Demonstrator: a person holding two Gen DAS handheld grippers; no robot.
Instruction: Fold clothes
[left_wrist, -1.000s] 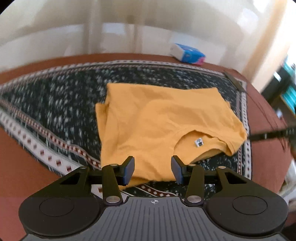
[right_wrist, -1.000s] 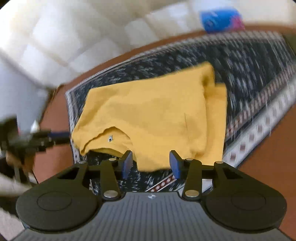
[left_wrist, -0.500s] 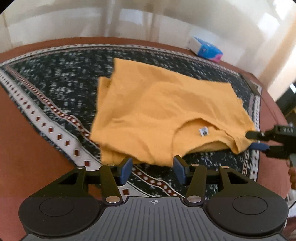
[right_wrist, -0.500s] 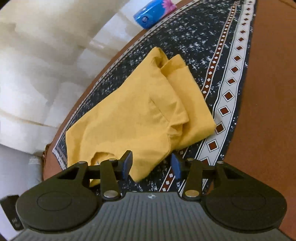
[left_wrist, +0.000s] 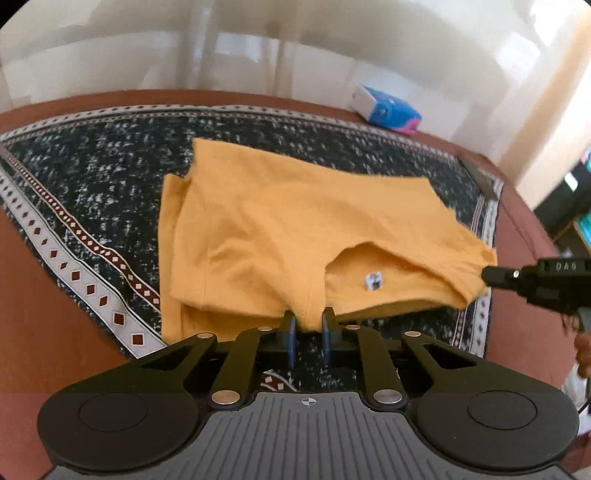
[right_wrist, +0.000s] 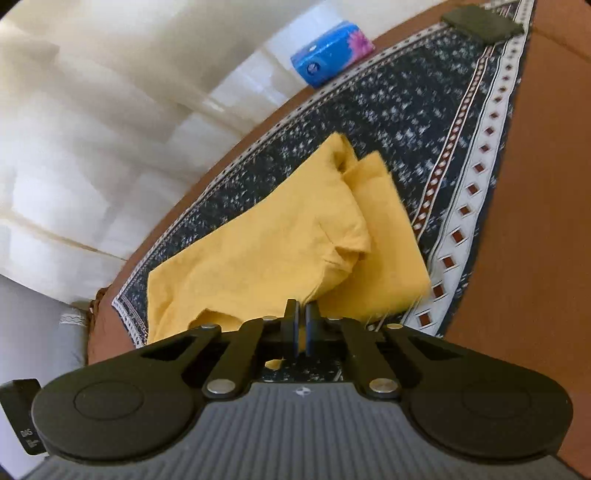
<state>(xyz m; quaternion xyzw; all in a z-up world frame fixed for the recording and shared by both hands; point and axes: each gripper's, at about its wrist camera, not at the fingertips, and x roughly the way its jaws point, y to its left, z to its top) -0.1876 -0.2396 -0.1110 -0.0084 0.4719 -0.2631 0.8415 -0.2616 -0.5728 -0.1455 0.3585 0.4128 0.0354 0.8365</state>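
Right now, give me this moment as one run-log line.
step: fold grasp | left hand-held gripper: shut on yellow cotton T-shirt collar edge | right hand-held gripper: shut on its shoulder edge | shirt on dark patterned cloth

Black linkages, blue-padded fingers (left_wrist: 289, 341)

The small label (left_wrist: 373, 281) inside the collar of the yellow shirt (left_wrist: 295, 229) is too small to read. The shirt hides the cloth (left_wrist: 92, 192) beneath it. Right of the shirt, the right gripper (left_wrist: 491, 275) is cut off by the picture's edge.
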